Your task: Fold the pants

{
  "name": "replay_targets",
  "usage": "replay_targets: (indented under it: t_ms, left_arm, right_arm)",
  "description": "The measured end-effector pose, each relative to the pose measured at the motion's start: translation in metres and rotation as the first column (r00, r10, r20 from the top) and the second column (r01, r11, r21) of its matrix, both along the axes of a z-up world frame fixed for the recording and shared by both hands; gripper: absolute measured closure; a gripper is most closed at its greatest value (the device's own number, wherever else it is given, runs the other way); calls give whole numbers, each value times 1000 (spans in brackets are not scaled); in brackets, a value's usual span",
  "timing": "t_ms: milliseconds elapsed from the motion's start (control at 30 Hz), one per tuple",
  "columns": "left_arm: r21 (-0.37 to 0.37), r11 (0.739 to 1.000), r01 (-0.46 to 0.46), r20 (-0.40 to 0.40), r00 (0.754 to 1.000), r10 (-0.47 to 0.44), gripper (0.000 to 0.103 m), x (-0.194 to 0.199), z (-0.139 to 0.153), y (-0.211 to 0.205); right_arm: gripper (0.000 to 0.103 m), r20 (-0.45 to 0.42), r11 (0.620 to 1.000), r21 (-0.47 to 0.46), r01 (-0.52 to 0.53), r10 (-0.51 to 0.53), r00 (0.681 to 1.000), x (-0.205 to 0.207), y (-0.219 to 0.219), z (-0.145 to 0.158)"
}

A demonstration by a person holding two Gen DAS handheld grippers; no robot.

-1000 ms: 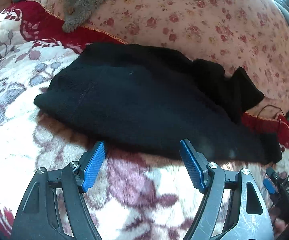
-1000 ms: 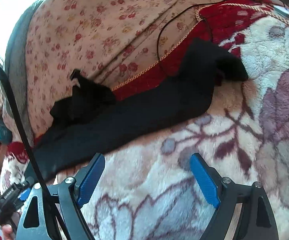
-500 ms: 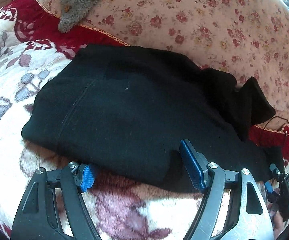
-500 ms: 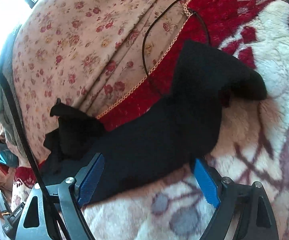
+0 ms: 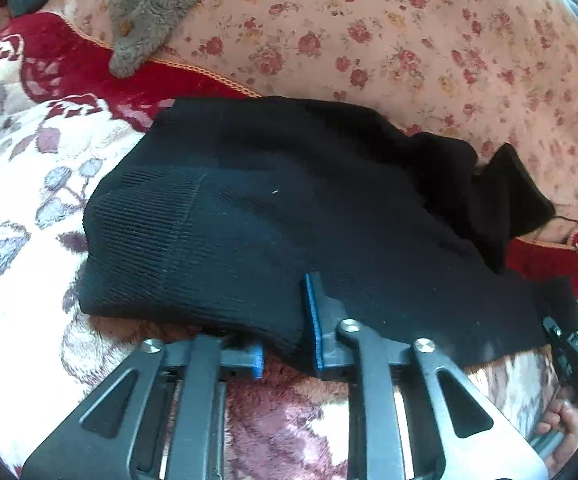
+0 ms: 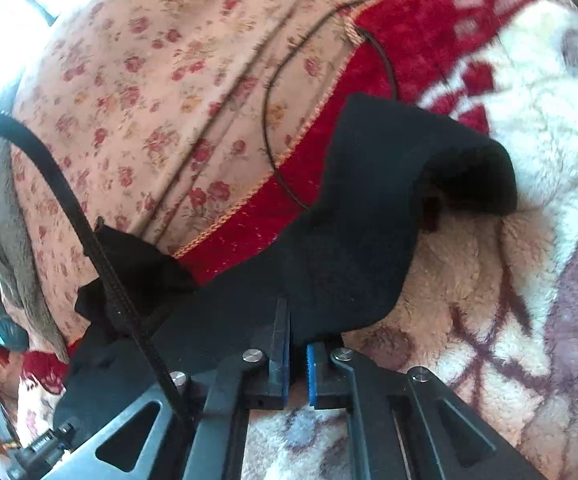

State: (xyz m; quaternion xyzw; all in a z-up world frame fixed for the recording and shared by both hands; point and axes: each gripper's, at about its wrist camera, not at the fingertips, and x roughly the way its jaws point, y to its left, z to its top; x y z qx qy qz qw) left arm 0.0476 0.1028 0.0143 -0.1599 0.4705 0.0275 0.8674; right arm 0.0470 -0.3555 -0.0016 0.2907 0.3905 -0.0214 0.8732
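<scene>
Matt ribbed-knit black pants (image 5: 273, 216) on a fluffy fleece blanket (image 5: 21, 184).

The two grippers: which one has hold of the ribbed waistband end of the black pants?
The left gripper. Its blue pads have just closed on the black pants beside the ribbed waistband; the right gripper pinches a plain stretch near the leg end.

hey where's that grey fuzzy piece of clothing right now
In the left wrist view the grey fuzzy garment lies at the top left, on the floral quilt, its tip reaching the red blanket border, apart from the black pants.
</scene>
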Motion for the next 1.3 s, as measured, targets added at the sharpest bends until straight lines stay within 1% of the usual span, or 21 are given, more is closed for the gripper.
replay_targets:
  t_ms: [133, 233, 367, 533, 767, 933, 1100, 1233, 1300]
  left_arm:
    - [-4, 1000, 26, 12, 1000, -26, 93, -4, 7, -2]
    - [-3, 999, 40, 41, 998, -40, 93, -11, 16, -2]
    - [0, 998, 59, 55, 997, -59, 94, -18, 24, 1]
    - [4, 999, 48, 65, 997, -49, 94, -34, 34, 16]
    - [9, 999, 44, 51, 998, -45, 94, -77, 45, 54]
    - [11, 1000, 11, 37, 999, -11, 94, -113, 48, 84]
    - [36, 999, -35, 39, 999, 33, 94, -150, 52, 110]
    - [40, 996, -74, 20, 997, 73, 94, -172, 42, 127]
    - [23, 995, -96, 8, 995, 95, 94, -176, 31, 137]
  right_arm:
    - [98, 23, 998, -60, -16, 17, 1000, -5, 8, 10]
    - [99, 30, 997, -72, -28, 30, 999, -11, 13, 16]
    - [99, 42, 997, -64, -40, 43, 998, -24, 14, 24]
    - [99, 58, 999, -32, -41, 43, 997, -42, 17, 32]
    - [99, 67, 991, -26, -133, 134, 989, -80, 44, 48]
    - [99, 52, 979, -21, -201, 201, 978, -111, 71, 50]
    - [99, 30, 965, 0, -263, 263, 964, -136, 97, 42]
    - [99, 21, 953, 29, -300, 300, 954, -150, 111, 36]
    - [99, 17, 945, 36, -324, 324, 946, -158, 120, 34]
